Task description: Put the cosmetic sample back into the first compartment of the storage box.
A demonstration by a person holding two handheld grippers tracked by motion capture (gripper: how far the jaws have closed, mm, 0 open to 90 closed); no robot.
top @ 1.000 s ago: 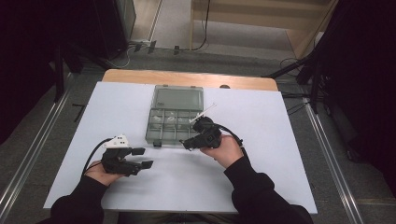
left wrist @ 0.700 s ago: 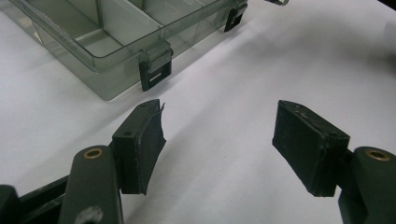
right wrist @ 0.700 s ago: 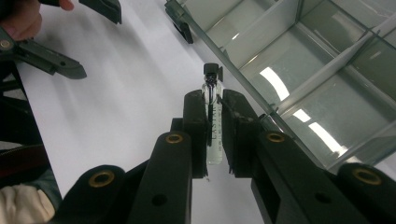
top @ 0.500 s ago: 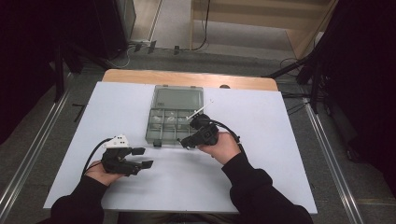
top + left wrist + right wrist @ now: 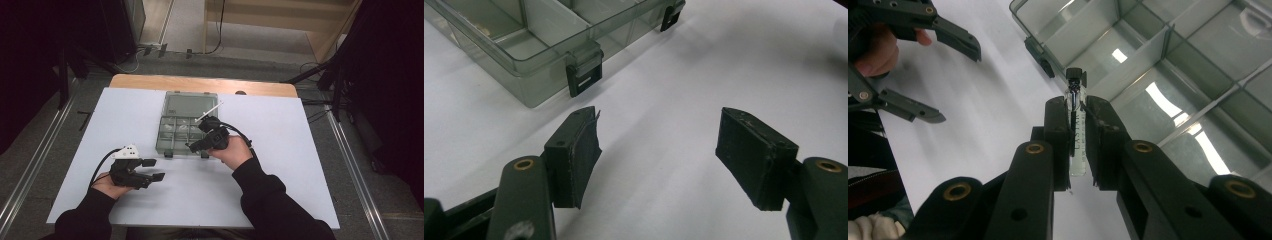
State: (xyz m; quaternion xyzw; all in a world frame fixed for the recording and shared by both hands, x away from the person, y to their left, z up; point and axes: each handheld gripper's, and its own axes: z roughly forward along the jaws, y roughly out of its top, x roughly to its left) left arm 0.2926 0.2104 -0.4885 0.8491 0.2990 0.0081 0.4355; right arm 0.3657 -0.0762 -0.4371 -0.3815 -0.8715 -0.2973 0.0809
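While my right tongs (image 5: 1077, 125) clench a glass vial (image 5: 1075, 131), its long axis runs along the jaws, black cap toward the organizer box (image 5: 175, 131) at upper right | left tongs (image 5: 656, 150) released, lower left, farther away | white worktop (image 5: 280, 150), dark room
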